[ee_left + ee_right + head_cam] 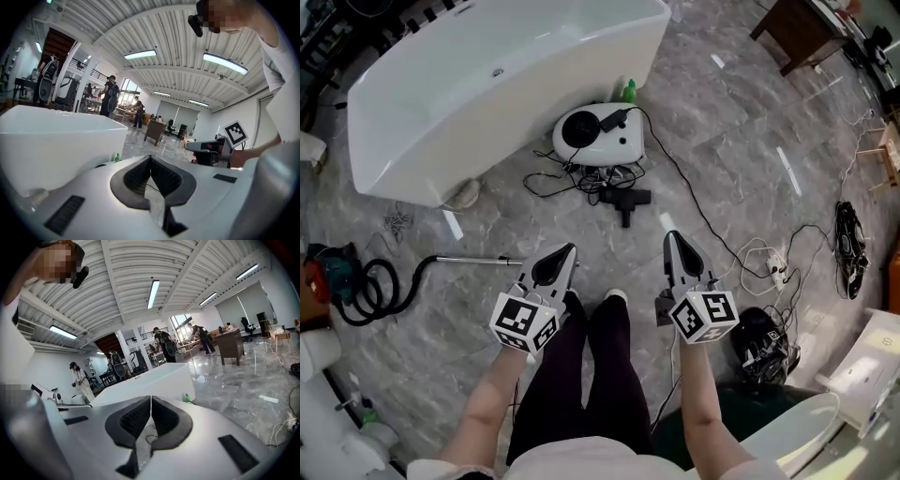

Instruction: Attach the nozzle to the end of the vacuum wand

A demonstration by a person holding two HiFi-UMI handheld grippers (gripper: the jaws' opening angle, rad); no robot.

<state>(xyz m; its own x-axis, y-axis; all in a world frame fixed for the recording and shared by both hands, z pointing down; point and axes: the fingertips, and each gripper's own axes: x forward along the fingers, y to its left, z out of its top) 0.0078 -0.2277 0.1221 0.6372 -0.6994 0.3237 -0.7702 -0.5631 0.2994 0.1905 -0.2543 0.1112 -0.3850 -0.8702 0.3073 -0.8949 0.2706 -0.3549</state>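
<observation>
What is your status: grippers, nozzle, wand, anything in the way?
Left gripper, right gripper: fingers shut, both empty. Nozzle on floor beside vacuum body; wand lies apart, not attached. Loose cables around nozzle.

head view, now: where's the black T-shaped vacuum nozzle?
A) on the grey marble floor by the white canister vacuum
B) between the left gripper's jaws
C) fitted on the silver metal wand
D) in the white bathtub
A: the black T-shaped vacuum nozzle lies on the grey marble floor beside the white canister vacuum, apart from the silver metal wand; the left gripper and right gripper are shut and empty.
</observation>
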